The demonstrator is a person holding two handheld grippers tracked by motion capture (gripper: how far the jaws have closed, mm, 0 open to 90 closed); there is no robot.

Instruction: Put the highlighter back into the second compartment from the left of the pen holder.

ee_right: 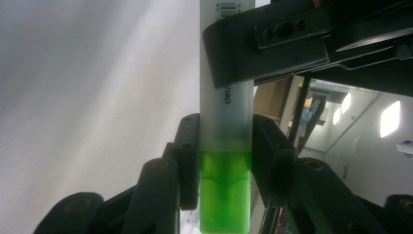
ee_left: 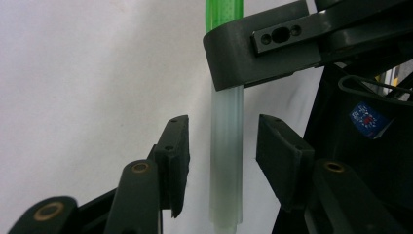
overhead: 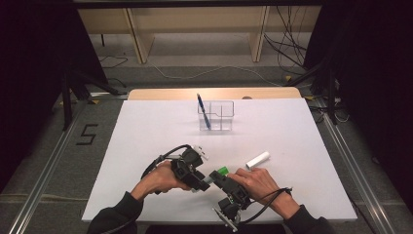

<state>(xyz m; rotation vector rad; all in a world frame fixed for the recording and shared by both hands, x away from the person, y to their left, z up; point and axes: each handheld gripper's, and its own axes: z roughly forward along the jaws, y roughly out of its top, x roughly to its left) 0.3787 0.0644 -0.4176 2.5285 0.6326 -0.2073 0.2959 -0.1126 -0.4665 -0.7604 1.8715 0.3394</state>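
Note:
A marker (overhead: 221,171) with a frosted white barrel and a green end hangs just above the white table (overhead: 146,131), near its front edge. My right gripper (ee_right: 225,156) is shut on the marker (ee_right: 226,112) at the seam between green and white. My left gripper (ee_left: 223,141) faces it from the left, and its jaws stand on either side of the white barrel (ee_left: 227,146) with a gap on each side. In the high view the left gripper (overhead: 203,180) and right gripper (overhead: 217,176) meet tip to tip.
A clear divided holder (overhead: 216,116) stands at the back middle of the table with a blue pen (overhead: 203,111) leaning in its left cell. A short white tube (overhead: 257,160) lies on the table to the right of my right hand.

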